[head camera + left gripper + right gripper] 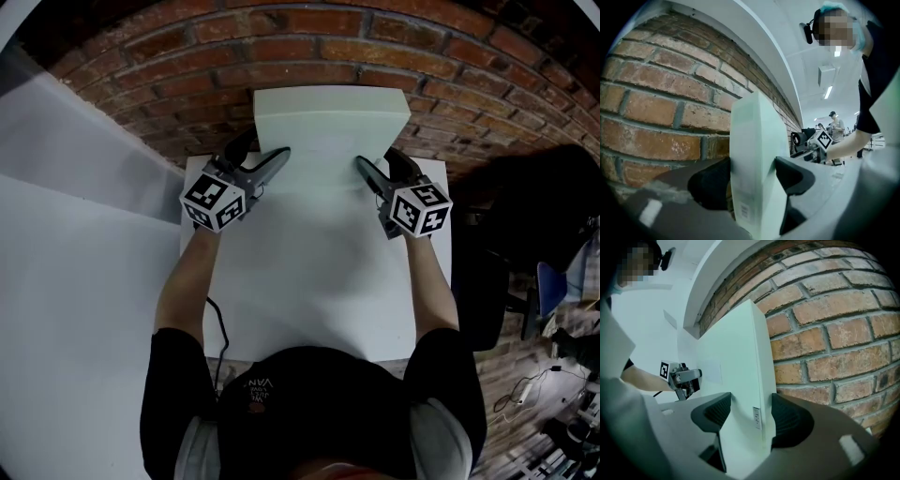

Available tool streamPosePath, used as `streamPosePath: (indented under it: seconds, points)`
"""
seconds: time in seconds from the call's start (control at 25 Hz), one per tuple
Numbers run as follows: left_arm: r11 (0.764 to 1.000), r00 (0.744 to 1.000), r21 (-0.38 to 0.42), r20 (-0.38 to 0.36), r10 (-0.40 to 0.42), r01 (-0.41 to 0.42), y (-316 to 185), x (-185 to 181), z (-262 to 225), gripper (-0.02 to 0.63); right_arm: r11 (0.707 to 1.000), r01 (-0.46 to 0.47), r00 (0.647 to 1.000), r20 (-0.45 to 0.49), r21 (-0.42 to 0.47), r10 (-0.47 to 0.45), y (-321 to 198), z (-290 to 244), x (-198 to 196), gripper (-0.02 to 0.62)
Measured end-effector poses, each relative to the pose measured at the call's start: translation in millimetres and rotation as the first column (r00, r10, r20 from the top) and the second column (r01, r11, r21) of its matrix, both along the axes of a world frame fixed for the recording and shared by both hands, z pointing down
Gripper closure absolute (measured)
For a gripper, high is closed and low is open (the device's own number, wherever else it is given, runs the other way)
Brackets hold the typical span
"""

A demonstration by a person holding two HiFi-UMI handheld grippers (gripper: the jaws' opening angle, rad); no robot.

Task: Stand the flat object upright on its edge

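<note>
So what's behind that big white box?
A brick wall is right behind the white box. The box covers the bricks straight behind it, so I can't tell whether it leans on the wall or stands a little way off.

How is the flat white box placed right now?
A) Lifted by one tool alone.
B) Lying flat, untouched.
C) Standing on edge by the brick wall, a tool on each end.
C: the white box stands upright before the brick wall, with the left tool and right tool clamped on its ends.
</note>
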State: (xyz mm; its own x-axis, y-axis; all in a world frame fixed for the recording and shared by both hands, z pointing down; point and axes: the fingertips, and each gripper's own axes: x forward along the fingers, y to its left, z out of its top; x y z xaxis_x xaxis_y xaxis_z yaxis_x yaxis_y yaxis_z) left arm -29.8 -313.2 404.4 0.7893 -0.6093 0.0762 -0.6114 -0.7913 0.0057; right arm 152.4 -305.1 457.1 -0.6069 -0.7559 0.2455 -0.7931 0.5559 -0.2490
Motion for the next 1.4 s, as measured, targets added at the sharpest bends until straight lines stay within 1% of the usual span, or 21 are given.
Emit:
streamPosePath:
  seconds: [0.12, 0.32, 0.52, 0.72, 1.4]
  points:
    - [1.000, 1.000, 0.003, 0.006, -0.002, 0.002, -5.0, -0.6, 4.5, 0.298, 1.000, -0.001, 1.000, -0.010, 0.008, 0.001, -4.8, 1.8, -0.1, 0.325]
    - [1.000, 0.999, 0.018, 0.038, -0.004, 0.003, -12.8, -0.4, 11.7, 0.296, 1.000, -0.009, 1.000, -0.017, 0.014, 0.009, -12.4, 7.4, 0.2, 0.325]
    - [0.999, 0.998, 0.011, 0.050, -0.041, 0.040, -23.7, -3.8, 19.4, 0.298, 1.000, -0.021, 1.000, 0.003, 0.007, 0.021, -17.5, 12.4, -0.7, 0.337]
    - [0.998, 0.996, 0.011, 0.064, -0.058, 0.057, -28.7, -5.2, 26.1, 0.298, 1.000, -0.026, 1.000, 0.004, 0.005, 0.026, -22.4, 18.9, -1.8, 0.337]
    - [0.987, 0.983, 0.072, 0.104, -0.154, 0.147, -44.4, -10.5, 28.2, 0.310, 0.997, -0.059, 0.998, -0.022, 0.048, 0.060, -39.5, 20.1, -4.2, 0.337]
